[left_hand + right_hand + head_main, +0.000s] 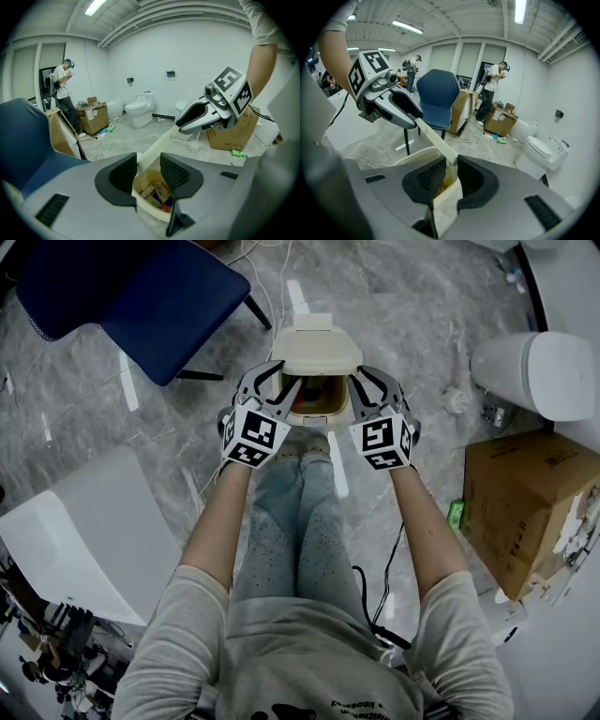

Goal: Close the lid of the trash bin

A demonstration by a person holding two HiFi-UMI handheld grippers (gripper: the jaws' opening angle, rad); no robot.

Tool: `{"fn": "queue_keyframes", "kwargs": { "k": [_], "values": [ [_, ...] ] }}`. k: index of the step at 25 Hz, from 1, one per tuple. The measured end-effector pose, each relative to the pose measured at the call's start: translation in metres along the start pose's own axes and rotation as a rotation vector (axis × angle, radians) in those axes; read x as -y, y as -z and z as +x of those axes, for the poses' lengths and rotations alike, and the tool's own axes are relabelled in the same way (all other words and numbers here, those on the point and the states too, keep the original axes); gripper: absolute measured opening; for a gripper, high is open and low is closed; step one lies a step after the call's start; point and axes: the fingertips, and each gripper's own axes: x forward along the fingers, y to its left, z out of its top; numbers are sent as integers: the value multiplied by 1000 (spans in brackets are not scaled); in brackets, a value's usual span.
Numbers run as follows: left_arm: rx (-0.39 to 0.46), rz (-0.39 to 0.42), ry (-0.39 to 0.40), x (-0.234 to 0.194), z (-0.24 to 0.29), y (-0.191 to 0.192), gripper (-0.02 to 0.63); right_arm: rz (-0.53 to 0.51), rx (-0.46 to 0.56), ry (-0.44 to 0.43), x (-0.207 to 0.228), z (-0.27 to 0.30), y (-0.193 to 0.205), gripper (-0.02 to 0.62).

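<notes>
On the floor, before the person's knees: one cream trash bin (pixel 315 420), rubbish visible inside. Lid (pixel 316 345) raised and tipped back behind the opening (not yet down). Left hand-held gripper (pixel 148 171): jaws spread wide at the lid's left corner, bin rim showing between them, nothing pinched. Right hand-held gripper (pixel 452 176): jaws drawn in on the lid's right edge, seemingly pinching it. Status, by my reading: both tools placed at the lid. Swing-down and seating on the rim outstanding.
</notes>
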Motion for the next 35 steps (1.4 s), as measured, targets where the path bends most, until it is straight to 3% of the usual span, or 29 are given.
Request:
{"fn": "queue_keyframes", "kwargs": {
  "k": [35],
  "values": [
    [-190, 103, 98, 64, 2, 82, 153, -87, -195, -77, -64, -4, 85, 95]
  ]
}}
